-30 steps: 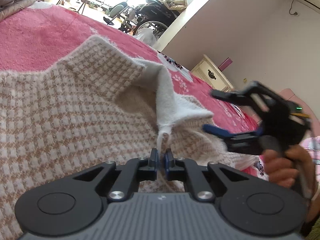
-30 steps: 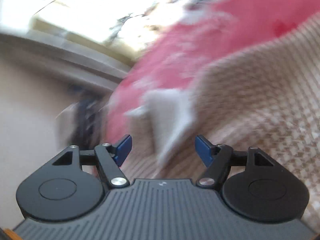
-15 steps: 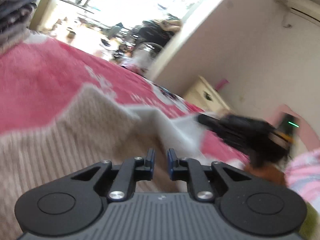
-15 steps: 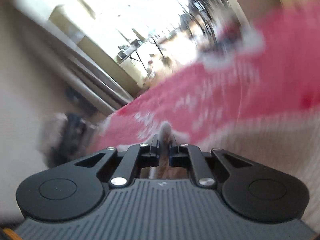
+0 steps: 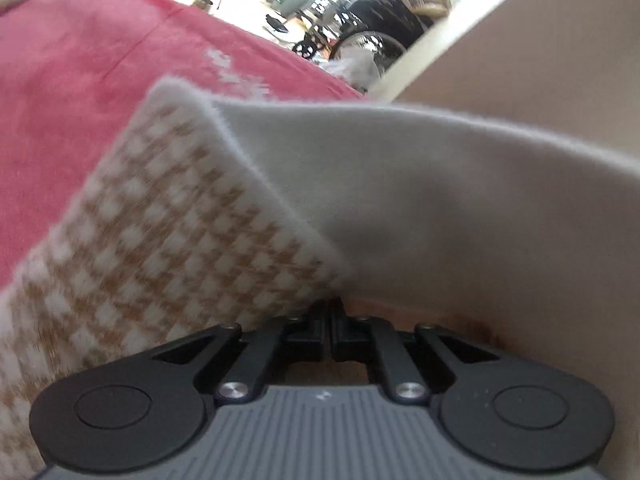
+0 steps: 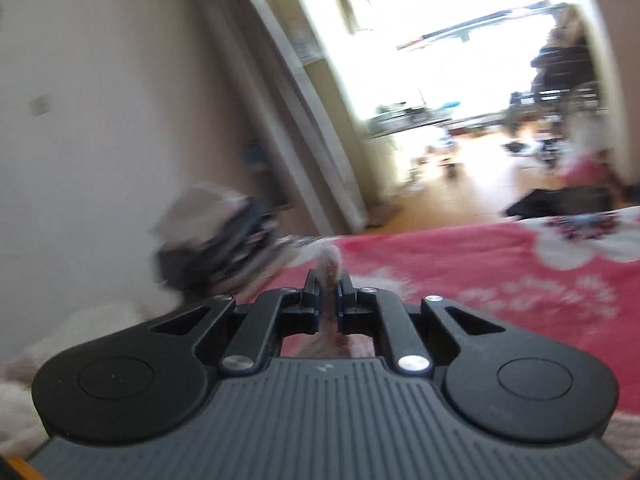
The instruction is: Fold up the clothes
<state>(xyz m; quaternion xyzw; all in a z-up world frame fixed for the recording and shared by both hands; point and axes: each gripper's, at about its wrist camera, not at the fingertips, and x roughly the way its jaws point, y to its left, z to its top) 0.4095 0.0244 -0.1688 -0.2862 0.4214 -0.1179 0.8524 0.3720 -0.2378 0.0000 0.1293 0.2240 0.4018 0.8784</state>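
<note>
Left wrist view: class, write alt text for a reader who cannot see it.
The left gripper, jaws shut, pinches a checked beige-and-white garment whose plain white underside lifts up in front of the camera. Beneath lies a pink bedspread; a bright doorway shows behind.

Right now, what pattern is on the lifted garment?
Tan-and-white checks on the garment, plain white inside; clearest in the left wrist view.

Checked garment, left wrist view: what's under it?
The pink bedspread runs under the checked garment at its left edge. The raised white inner side hides everything beneath on the right.
</note>
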